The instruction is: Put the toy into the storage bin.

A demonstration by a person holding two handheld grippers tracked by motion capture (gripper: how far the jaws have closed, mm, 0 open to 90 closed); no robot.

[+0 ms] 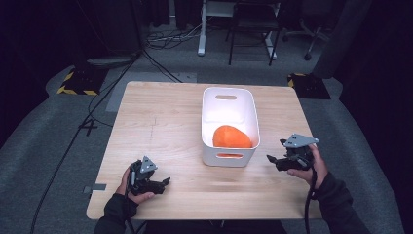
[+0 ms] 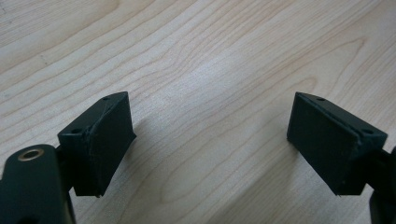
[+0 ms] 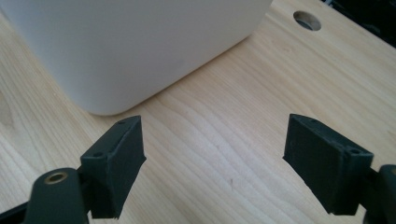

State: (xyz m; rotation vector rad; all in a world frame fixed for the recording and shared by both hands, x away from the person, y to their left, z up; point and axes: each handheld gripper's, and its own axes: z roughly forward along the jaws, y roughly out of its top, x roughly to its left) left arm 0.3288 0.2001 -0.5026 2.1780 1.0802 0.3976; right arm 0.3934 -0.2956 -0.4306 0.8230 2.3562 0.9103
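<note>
From the high view, the orange fruit (image 1: 231, 137) is lying in the white bin's (image 1: 209, 124) near end, left of the right gripper (image 1: 273, 160), which is nearer than the left gripper (image 1: 164, 183). In the left gripper view, the fingers (image 2: 100, 142) are gaping wide over bare counter (image 2: 210, 70). In the right gripper view, the wide, empty fingers (image 3: 116, 163) are pointing at the bin's outer corner.

The high view looks forward and down over the whole table (image 1: 160, 122). Both gripper views sit close above its wood; the right one faces the white bin (image 3: 135, 46).
</note>
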